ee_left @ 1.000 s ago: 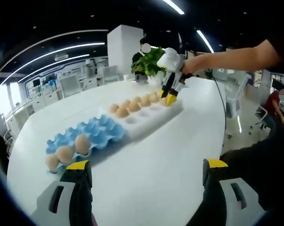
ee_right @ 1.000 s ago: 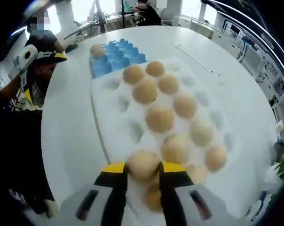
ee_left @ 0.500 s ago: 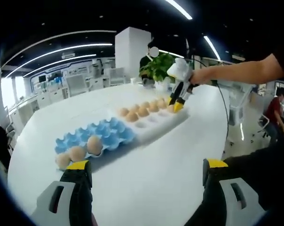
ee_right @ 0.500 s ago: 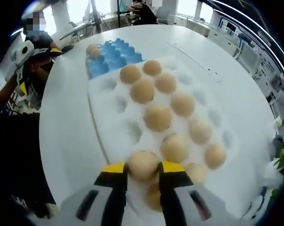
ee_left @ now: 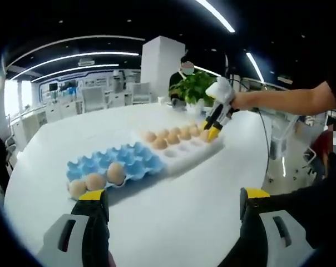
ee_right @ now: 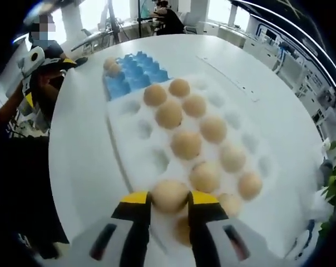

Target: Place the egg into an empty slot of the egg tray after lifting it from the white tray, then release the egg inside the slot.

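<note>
Your right gripper [ee_right: 169,204] has its yellow-tipped jaws closed on an egg [ee_right: 169,194], one jaw on each side of it, just above the near end of the white tray [ee_right: 132,158]. In the right gripper view that tray runs away from you across the round white table [ee_right: 79,150], with eggs sitting in its two middle rows and bare hollows along both long edges. Beyond its far end, touching it, lies the blue egg tray [ee_right: 136,77], with a couple of eggs at its far left corner and most of its slots bare. In the left gripper view you see the same layout from the other end: the blue egg tray [ee_left: 126,161] nearer, three eggs in a row at its near left edge, and the white tray [ee_left: 187,149] behind it. There your right gripper [ee_left: 213,131] reaches in from the right on an outstretched arm, tips down at the far end of the white tray. Your left gripper [ee_left: 171,200] hangs over bare tabletop with its jaws spread wide and nothing between them. A green plant [ee_left: 197,88] stands past the table.
</note>
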`<action>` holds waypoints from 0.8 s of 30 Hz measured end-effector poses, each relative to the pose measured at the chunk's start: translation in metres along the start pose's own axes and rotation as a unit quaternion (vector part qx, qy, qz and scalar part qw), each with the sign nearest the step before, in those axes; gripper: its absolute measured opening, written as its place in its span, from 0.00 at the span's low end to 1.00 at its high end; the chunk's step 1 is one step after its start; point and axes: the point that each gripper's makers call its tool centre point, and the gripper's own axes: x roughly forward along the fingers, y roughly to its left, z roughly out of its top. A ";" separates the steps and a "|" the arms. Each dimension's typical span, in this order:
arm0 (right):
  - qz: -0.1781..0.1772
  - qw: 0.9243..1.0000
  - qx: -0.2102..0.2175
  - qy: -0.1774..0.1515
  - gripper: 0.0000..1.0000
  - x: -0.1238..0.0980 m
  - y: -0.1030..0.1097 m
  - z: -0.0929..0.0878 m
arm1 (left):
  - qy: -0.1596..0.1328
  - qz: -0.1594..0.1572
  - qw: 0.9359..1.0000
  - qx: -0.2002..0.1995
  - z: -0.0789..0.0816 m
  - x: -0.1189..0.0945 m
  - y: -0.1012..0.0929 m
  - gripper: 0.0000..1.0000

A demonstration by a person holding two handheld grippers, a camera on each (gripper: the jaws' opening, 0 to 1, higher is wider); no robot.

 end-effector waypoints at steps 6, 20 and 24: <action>0.000 1.000 -0.014 -0.006 0.27 -0.006 0.004 0.011 | 0.003 -0.005 1.000 0.002 0.001 0.005 -0.004 1.00; 0.017 0.999 -0.032 0.003 0.27 -0.003 0.006 0.018 | 0.011 -0.024 0.999 0.019 -0.001 0.013 -0.019 1.00; 0.019 0.999 -0.034 0.014 0.27 -0.001 0.005 0.014 | 0.008 -0.025 1.000 0.017 -0.002 0.014 -0.019 1.00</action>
